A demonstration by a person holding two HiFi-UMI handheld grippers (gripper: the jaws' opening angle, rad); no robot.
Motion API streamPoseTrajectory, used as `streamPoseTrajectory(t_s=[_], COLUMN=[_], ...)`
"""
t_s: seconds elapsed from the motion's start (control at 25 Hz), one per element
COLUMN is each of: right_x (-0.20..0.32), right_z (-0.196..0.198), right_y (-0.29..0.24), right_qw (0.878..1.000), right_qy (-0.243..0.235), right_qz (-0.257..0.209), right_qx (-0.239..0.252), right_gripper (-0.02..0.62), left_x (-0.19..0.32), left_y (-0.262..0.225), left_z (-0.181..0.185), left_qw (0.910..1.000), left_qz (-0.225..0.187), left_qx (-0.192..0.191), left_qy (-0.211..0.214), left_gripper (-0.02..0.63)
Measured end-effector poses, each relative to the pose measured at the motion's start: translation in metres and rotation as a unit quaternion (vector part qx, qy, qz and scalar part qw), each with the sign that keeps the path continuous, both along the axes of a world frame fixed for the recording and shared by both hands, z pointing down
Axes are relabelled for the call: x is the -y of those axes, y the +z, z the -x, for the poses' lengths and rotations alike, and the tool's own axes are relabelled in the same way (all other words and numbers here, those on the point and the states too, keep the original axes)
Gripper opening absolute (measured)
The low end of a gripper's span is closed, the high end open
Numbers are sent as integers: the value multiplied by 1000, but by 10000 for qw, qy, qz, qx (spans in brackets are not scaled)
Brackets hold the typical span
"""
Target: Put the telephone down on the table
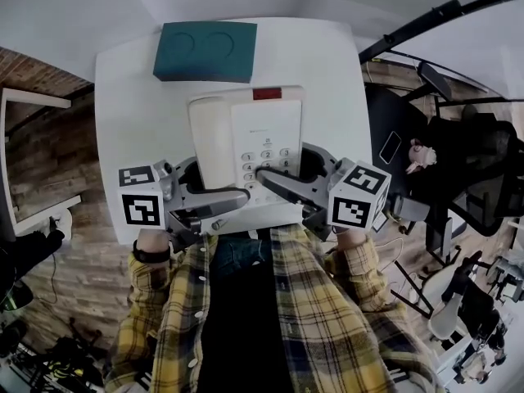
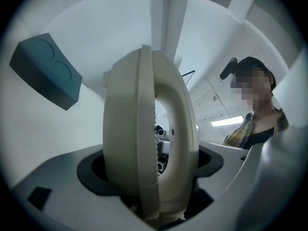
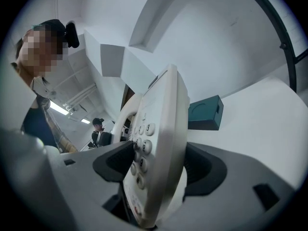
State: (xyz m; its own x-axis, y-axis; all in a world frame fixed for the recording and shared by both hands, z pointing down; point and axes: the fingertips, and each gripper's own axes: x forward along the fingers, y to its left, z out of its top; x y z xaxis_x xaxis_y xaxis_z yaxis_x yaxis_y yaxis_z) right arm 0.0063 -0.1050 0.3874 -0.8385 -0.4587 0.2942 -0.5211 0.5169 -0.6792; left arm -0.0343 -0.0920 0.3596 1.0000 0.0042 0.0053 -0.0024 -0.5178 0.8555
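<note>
Where a yellow plaid shirt (image 1: 327,318) fills the near edge of the head view, both grey moulded claws reach forward and inward. Left gripper (image 2: 151,170): jaws closed onto the handset side of the telephone (image 1: 246,150), dark rubbery pads (image 2: 89,172) pressing either face of the smooth cream plastic shell. Right gripper (image 3: 159,170): jaws likewise clamped, on the keypad side, one pad lying over the round keys (image 1: 266,160). The telephone is a rounded rectangular desk set with a curved handset (image 1: 209,137) on its cradle and a red strip (image 1: 267,94) at its far end. It sits over the near part of the matte white table (image 1: 139,113); contact with the top cannot be confirmed. Beyond it, apart from it at the far edge, lies a flat teal box (image 1: 206,51) with two circular recesses. Dark office chairs (image 1: 475,162) stand off to the right.
</note>
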Motion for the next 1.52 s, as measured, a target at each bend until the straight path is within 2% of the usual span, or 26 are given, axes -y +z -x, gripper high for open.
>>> streamPoseTrajectory(t_s=[0.56, 1.04, 1.52], right_x=[-4, 0, 5], right_z=[6, -8, -23], right_y=[62, 114, 146], right_qw=[9979, 9924, 9888], right_qy=[82, 197, 346], right_qz=[644, 1210, 1442], right_qx=[-8, -67, -140], right_gripper=[295, 296, 301], left_x=[0, 7, 15], left_y=[58, 109, 141], left_z=[6, -8, -22], left_qw=[9984, 9941, 9903], left_qz=[536, 1042, 1339], left_qx=[184, 261, 378], left_qy=[54, 123, 7], left_gripper=[416, 416, 417])
